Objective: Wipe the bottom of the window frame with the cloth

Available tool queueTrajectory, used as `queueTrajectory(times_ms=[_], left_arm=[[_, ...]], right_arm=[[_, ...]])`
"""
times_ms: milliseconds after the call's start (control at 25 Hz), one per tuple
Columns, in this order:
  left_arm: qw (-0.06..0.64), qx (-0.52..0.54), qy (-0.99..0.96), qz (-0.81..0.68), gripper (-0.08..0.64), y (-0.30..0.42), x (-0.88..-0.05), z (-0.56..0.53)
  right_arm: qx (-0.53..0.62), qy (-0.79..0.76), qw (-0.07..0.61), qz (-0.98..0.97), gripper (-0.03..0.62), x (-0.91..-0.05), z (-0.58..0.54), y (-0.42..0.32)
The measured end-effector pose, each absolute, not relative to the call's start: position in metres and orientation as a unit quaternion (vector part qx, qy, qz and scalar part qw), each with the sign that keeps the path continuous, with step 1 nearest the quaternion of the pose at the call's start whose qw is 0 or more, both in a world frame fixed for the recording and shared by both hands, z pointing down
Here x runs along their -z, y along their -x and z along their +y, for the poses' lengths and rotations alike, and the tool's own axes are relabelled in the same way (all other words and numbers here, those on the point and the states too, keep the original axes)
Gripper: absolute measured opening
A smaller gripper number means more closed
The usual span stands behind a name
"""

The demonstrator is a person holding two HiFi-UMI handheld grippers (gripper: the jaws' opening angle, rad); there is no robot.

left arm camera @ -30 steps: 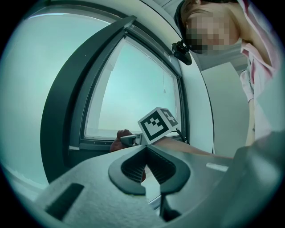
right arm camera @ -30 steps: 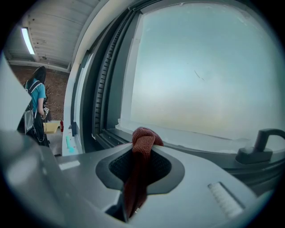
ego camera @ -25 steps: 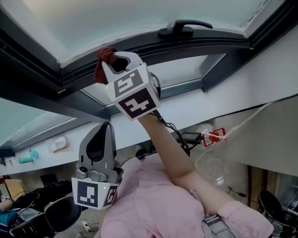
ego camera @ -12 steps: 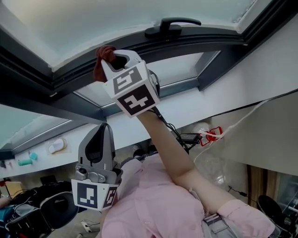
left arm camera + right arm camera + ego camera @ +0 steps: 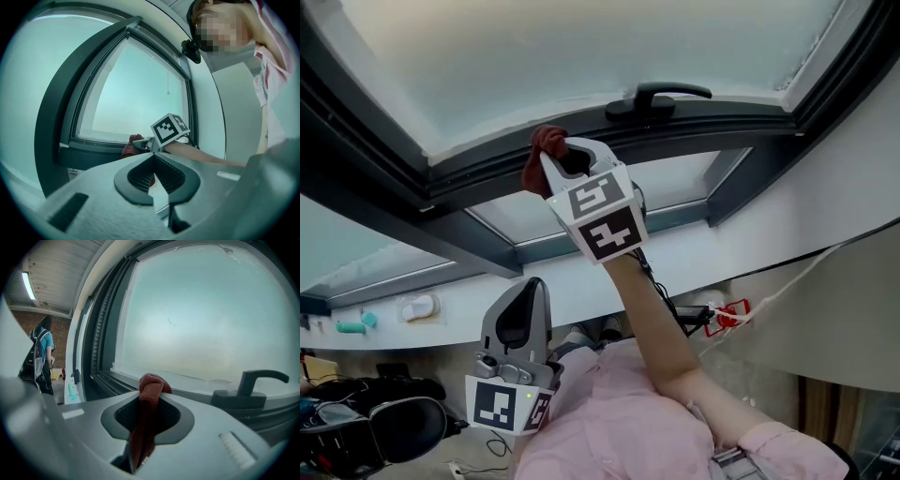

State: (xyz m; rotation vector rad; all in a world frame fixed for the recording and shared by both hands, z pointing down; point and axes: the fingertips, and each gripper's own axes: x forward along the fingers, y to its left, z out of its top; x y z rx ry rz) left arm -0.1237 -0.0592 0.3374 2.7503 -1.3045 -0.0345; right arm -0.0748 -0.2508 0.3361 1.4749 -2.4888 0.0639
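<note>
My right gripper (image 5: 563,153) is up at the window, arm stretched out w/ the pink sleeve (image 5: 628,422) pushed back. Its jaws are clamped tight on the red cloth (image 5: 541,156), no gap beyond the fabric itself. In the right gripper view the cloth (image 5: 151,383) sits bunched in a knot at the tips of the right gripper (image 5: 149,398), and the rest hangs down through the slot between the jaws.

The bunched end is at the bottom rail of the dark window frame (image 5: 478,173), just below the frosted glass (image 5: 581,47). It looks pressed to the rail, but I can't confirm contact from any view. The black handle (image 5: 657,97) is on the same rail, to the right of the cloth and apart from it. In the right gripper view the handle (image 5: 255,386) also shows to the right, and the frame (image 5: 105,378) runs off to the left.

My left gripper (image 5: 532,286) is held low and near my body, well apart from the window, pointing up. Its jaws are closed tip to tip w/ nothing between them, as the left gripper view shows (image 5: 153,158). Past those tips, far off, I see the cloth (image 5: 127,146) at the bottom rail of the frame (image 5: 75,154), and the right gripper's marker cube (image 5: 169,129) just right of it.

Far left in the right gripper view a person (image 5: 41,357) in a blue top stands by a brick wall.
</note>
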Motion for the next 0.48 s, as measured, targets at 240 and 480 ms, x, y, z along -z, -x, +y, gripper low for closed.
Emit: queueTrajectory(times_ms=[240,480], left_arm=[[0.043,0.013,-0.904,-0.424,0.000,0.117,-0.333,-0.062],[0.046,0.014,-0.906,-0.420,0.001,0.115,-0.334,-0.066]], right_arm=[[-0.028,-0.512,0.123,-0.850,0.066,-0.337,-0.251,0.059],[-0.030,-0.524,0.120,-0.843,0.066,-0.336,-0.253,0.044]])
